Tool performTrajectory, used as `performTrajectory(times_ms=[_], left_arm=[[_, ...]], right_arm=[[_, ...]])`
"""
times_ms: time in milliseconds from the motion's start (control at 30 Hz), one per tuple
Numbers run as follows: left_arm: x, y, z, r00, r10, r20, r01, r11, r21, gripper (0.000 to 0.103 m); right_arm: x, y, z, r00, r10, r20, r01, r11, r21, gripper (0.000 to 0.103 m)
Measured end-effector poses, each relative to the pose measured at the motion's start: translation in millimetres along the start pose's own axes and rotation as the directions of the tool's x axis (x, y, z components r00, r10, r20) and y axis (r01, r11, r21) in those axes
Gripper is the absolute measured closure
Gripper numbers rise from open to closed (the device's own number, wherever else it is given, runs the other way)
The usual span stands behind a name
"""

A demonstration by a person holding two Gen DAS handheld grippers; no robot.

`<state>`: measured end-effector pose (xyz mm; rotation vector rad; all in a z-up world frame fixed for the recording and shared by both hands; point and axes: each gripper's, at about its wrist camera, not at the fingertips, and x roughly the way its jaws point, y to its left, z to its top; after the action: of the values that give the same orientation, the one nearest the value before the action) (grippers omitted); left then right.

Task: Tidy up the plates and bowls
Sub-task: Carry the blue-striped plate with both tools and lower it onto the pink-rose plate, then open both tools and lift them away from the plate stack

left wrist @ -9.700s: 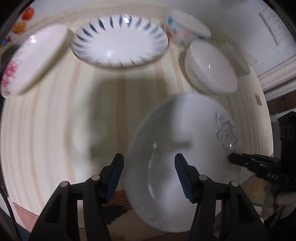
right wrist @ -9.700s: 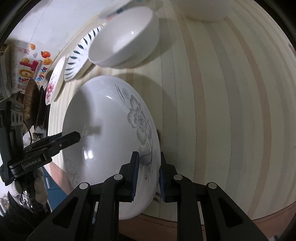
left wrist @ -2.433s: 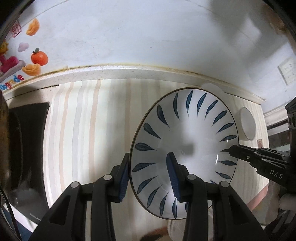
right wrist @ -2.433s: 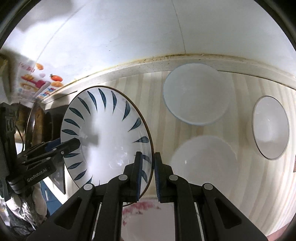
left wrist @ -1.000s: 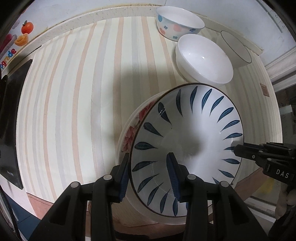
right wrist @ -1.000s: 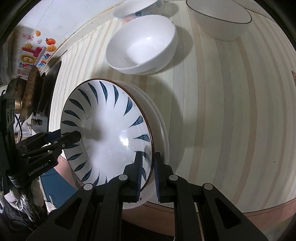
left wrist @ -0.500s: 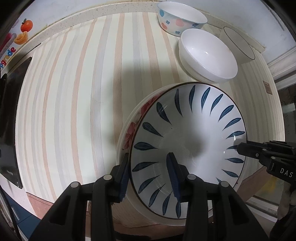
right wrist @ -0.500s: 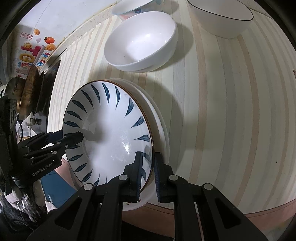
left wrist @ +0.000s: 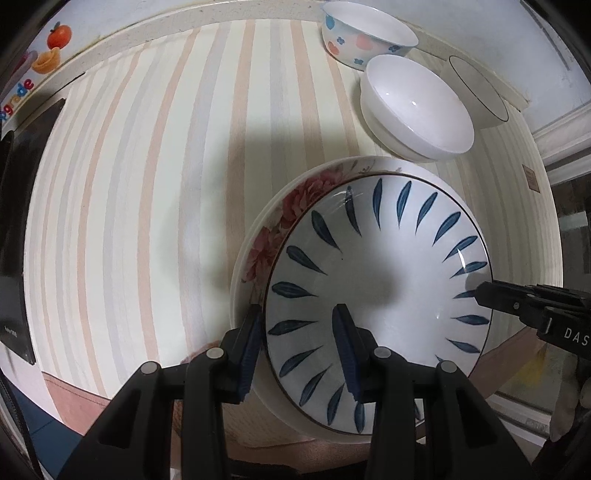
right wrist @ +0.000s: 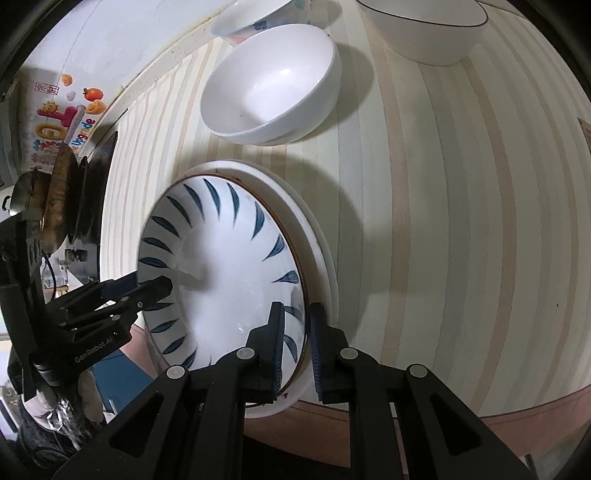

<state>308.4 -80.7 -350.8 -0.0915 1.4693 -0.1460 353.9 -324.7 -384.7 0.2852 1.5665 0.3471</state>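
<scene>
A white plate with blue leaf marks [left wrist: 376,280] [right wrist: 221,266] lies on a stack topped by a pink-flowered plate [left wrist: 273,236] [right wrist: 321,258], near the front edge of the striped table [left wrist: 129,184]. My left gripper [left wrist: 299,343] [right wrist: 151,284] points straight down and is shut on the leaf plate's left rim, one pad outside and one inside. At the plate's opposite rim is my right gripper [right wrist: 297,332] [left wrist: 484,291]. Its jaws are starting to open, and the rim is still between the pads.
Behind the stack stand a plain white bowl [left wrist: 417,110] [right wrist: 269,85], a bowl with coloured spots [left wrist: 365,37] [right wrist: 258,14] and a black-rimmed white bowl [left wrist: 476,88] [right wrist: 424,29]. A black cooktop [left wrist: 14,258] and a dark wok [right wrist: 55,192] sit at the table's left end.
The leaf plate has settled lower onto the flowered plate's stack. Both grippers have stayed at its rim.
</scene>
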Motion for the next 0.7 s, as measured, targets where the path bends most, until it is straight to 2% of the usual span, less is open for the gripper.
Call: performTrajectory(times_ms=[167, 333, 433, 600, 667, 700], left_arm=[[-9, 0, -6, 1.0, 0.018, 0.024, -0.017, 0.999, -0.03, 0.068], [-33, -2, -22, 0.994, 0.069, 0.089, -0.064, 0.996, -0.063, 0.068], [-60, -10, -37, 0.983, 0.097, 0.154, -0.089, 0.994, -0.061, 0.067], [-116, -23, -66, 0.953, 0.129, 0.275, -0.118, 0.991, -0.055, 0.066], [-137, -26, -76, 0.944, 0.122, 0.306, -0.11, 0.992, -0.057, 0.066], [-148, -26, -81, 0.938, 0.121, 0.325, -0.109, 0.993, -0.055, 0.066]], right_arm=[[-7, -1, 2, 1.0, -0.005, 0.015, 0.005, 1.0, -0.015, 0.087], [-23, 8, -4, 0.997, -0.04, 0.062, 0.044, 0.997, -0.057, 0.086], [-40, 22, -15, 0.991, -0.074, 0.111, 0.084, 0.992, -0.096, 0.086], [-77, 48, -44, 0.975, -0.089, 0.202, 0.116, 0.985, -0.126, 0.086], [-96, 60, -61, 0.967, -0.084, 0.242, 0.119, 0.984, -0.133, 0.084], [-106, 67, -69, 0.96, -0.084, 0.266, 0.124, 0.983, -0.134, 0.078]])
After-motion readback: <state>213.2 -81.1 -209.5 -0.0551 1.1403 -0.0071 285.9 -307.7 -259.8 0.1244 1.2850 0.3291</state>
